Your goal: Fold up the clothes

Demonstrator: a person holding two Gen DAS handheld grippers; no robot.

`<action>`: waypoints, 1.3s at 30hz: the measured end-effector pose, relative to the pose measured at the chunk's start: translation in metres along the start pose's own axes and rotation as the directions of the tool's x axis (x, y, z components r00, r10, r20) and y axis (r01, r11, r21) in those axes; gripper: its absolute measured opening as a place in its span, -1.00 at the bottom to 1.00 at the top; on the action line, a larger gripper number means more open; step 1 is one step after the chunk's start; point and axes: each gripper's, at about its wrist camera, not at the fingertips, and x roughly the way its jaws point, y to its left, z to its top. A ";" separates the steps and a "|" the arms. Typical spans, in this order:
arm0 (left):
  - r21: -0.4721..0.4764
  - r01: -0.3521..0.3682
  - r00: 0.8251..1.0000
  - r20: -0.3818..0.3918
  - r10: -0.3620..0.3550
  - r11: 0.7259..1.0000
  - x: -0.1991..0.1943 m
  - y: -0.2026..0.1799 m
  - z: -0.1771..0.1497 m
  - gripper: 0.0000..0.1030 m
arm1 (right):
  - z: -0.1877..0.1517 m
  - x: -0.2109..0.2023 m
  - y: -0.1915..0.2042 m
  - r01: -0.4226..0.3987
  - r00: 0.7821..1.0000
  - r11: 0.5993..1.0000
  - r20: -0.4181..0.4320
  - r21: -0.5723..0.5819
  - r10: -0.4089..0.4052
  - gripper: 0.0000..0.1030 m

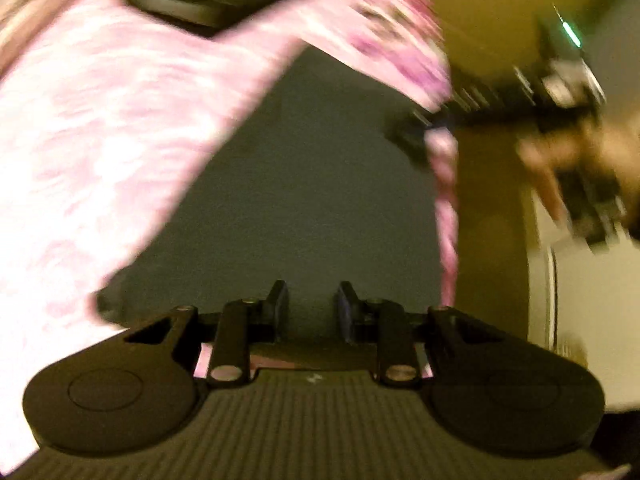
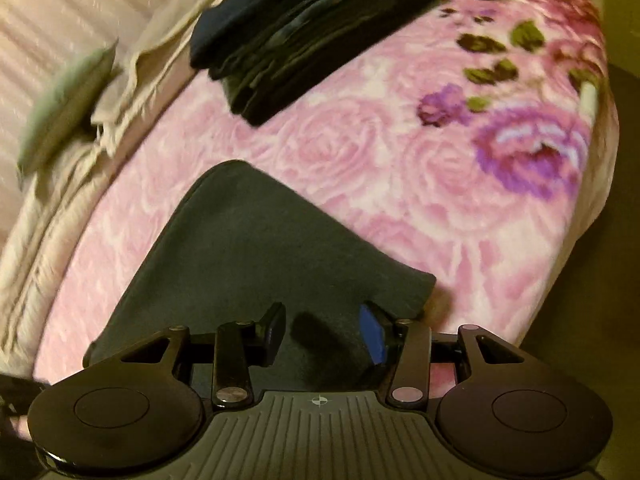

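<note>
1. On the bed, over a pink rose-print blanket [image 2: 360, 152], lies a dark grey garment [image 2: 248, 264], spread flat; it looks part-folded, one corner pointing up the bed.
2. Right claw [image 2: 324, 332] hovers at the garment's near edge, jaws apart, cloth below the gap but not pinched as far as the view shows. Judged: poised to take the hem for the next fold.
3. Left claw [image 1: 312, 308] points down over the same dark cloth [image 1: 304, 184]; jaws stand a little apart, nothing visibly between them. Heavy blur in the left wrist view.
4. In that view the right-hand device and a hand [image 1: 568, 152] show at right, beyond the blanket's edge.
5. Up the bed, a stack of dark folded clothes [image 2: 312, 32] sits on the blanket — likely the finished pile, kept clear of the working patch.
6. Beige bedding [image 2: 132, 80] and a greenish cushion [image 2: 68, 108] lie bunched at the far-left side, apart from the garment.
7. Judged: fold midway; both claws free, garment resting on the bed.
</note>
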 end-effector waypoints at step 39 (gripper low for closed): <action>-0.229 0.117 0.990 0.101 -0.096 0.966 -0.038 0.031 -0.084 -0.46 | -0.036 -0.037 0.064 0.134 0.988 0.990 -0.070 -0.038 -0.136 -0.10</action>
